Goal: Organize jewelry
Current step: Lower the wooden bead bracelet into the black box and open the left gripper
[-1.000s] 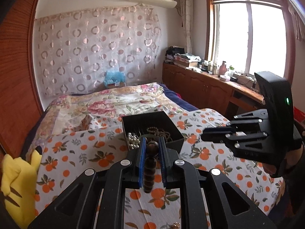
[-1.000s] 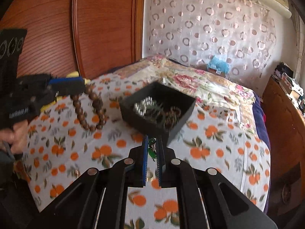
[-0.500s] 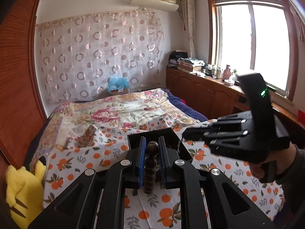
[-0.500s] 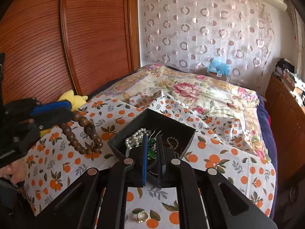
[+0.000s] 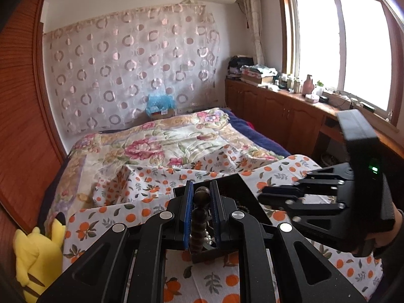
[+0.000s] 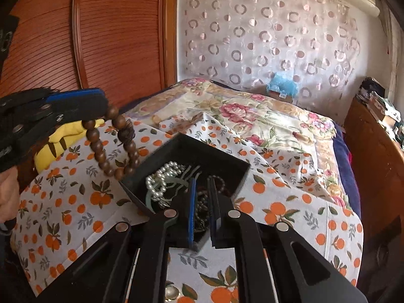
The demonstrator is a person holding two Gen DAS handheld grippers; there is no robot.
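Observation:
My left gripper [image 5: 201,192] is shut on a brown wooden bead bracelet [image 5: 199,217]. In the right wrist view the bracelet [image 6: 111,141] hangs from the left gripper [image 6: 101,101], just left of the black jewelry box [image 6: 214,159]. The box holds a white pearl strand [image 6: 161,179], dark beads and other pieces. My right gripper [image 6: 202,184] hovers over the box with its jaws slightly apart; nothing shows between them. It also shows in the left wrist view [image 5: 262,194], to the right of the box [image 5: 234,189].
The box sits on an orange-print cloth [image 6: 75,202] over a floral bedspread [image 5: 156,146]. A yellow plush toy [image 5: 38,252] lies at the bed's left edge. A small ring [image 6: 171,291] lies on the cloth near me. Wooden cabinets [image 5: 277,111] stand on the right.
Both grippers moved in over the box. The green piece held in my right gripper a second ago is no longer between its fingers, which have parted slightly. The left gripper still holds the bracelet.

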